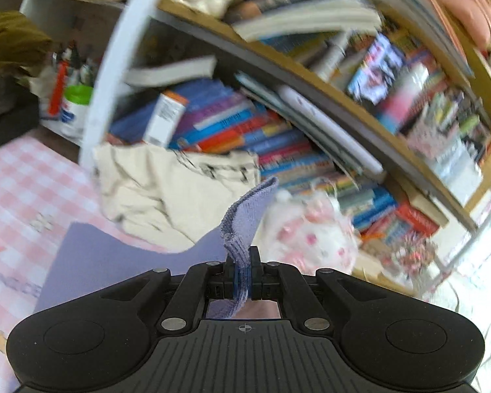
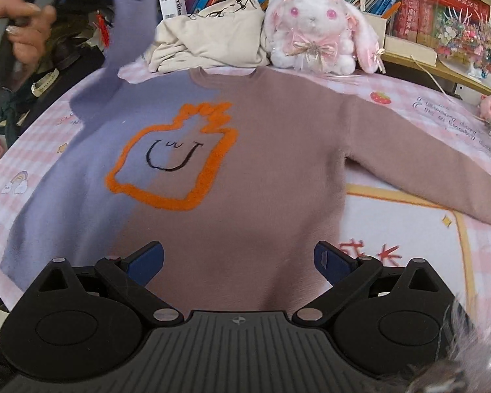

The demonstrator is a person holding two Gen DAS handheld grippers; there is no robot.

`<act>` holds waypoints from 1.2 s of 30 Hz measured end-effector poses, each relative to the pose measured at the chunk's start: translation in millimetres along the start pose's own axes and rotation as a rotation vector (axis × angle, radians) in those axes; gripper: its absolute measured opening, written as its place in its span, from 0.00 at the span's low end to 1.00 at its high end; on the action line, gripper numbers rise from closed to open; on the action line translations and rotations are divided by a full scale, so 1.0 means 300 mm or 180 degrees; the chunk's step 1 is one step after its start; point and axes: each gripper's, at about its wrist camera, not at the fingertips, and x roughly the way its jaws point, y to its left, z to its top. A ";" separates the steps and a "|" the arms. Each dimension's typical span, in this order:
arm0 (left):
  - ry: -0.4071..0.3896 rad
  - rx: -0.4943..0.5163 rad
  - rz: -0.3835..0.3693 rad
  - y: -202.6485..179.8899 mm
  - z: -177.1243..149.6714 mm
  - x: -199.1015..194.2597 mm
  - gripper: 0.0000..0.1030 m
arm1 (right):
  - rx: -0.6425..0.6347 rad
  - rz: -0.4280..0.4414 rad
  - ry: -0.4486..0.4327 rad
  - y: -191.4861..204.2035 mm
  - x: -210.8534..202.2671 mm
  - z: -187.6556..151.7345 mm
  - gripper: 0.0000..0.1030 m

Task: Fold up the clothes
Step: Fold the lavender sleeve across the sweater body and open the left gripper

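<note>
Sweater flat on the surface, one cuff pinched and lifted.

Your right hand-held gripper (image 2: pixel 239 262) hangs spread wide over the sweater's (image 2: pixel 262 170) hem, nothing between its fingers. The sweater lies face up on the pink checked surface (image 2: pixel 409 226), lilac on one half, brown on the other, brown sleeve stretched out. Your left hand-held gripper (image 1: pixel 243 263) is pressed together on the lilac ribbed cuff (image 1: pixel 245 216), sleeve raised. Beyond: cream garment (image 2: pixel 206 42), plush rabbit (image 2: pixel 314 26), bookshelf (image 1: pixel 311 98).
</note>
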 end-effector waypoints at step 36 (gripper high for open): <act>0.0310 0.1149 0.0131 -0.060 -0.288 -0.164 0.59 | 0.0307 -0.0147 -0.0012 -0.056 -0.072 -0.074 0.96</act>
